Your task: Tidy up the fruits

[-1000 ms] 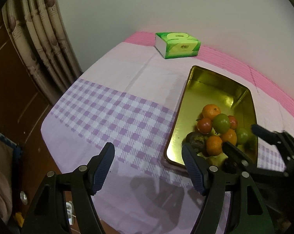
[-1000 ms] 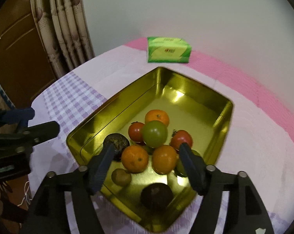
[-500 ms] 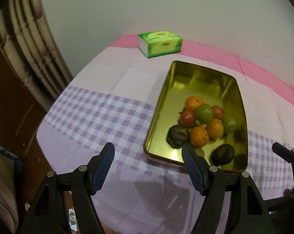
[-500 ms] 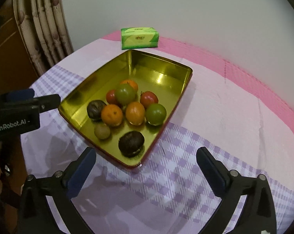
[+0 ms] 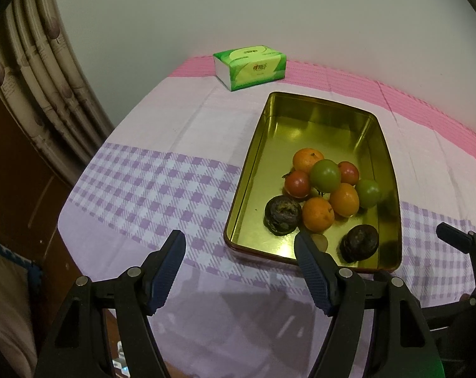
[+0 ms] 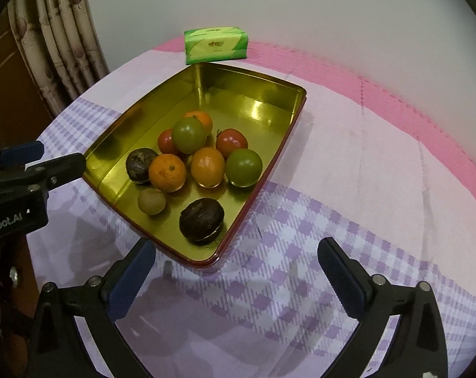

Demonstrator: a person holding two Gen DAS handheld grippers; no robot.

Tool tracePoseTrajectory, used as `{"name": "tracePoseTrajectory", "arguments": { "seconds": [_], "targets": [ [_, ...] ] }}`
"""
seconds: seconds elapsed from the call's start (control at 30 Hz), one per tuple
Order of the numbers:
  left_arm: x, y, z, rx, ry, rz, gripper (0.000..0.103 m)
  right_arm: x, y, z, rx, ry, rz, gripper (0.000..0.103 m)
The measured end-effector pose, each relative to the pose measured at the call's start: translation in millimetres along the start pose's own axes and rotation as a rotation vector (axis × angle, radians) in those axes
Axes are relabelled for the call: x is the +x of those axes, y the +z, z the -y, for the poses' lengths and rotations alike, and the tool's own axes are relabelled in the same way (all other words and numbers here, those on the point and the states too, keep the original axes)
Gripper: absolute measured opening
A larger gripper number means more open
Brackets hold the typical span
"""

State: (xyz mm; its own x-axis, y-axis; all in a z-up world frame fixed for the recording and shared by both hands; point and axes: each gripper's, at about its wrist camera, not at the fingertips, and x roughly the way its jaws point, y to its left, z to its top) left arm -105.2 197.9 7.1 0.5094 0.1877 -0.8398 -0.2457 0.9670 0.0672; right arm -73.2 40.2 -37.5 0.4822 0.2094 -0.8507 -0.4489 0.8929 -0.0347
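A gold metal tray [image 5: 247, 170] [image 6: 137, 110] sits on the table and holds several fruits: oranges [image 6: 168, 172], green tomatoes [image 6: 244, 167], red tomatoes [image 6: 231, 138], two dark wrinkled fruits [image 6: 201, 219] and a small kiwi [image 6: 151, 201]. My left gripper [image 5: 239, 245] is open and empty, hovering at the tray's near left corner. My right gripper [image 6: 236, 252] is wide open and empty, hovering just short of the tray's near right corner. The left gripper also shows at the left edge of the right wrist view [image 6: 33, 167].
A green tissue pack [image 5: 249, 66] [image 6: 216, 44] lies at the back by the wall. The table has a purple-checked and pink cloth [image 5: 143, 189]. A curtain [image 5: 33, 78] and a brown door stand at the left, beyond the table edge.
Both grippers have drawn back from the tray. The right gripper was low over the fruits with narrower jaws; it has opened wide. The fruits have not moved.
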Motion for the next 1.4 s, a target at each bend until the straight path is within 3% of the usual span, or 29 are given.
{"name": "tracePoseTrajectory", "arguments": {
  "seconds": [1.4],
  "targets": [
    [6.4,-1.7,-1.5,0.004,0.005,-0.026,0.072,8.3,-2.9,-3.1,0.006,0.014,-0.027,0.102]
  ]
}}
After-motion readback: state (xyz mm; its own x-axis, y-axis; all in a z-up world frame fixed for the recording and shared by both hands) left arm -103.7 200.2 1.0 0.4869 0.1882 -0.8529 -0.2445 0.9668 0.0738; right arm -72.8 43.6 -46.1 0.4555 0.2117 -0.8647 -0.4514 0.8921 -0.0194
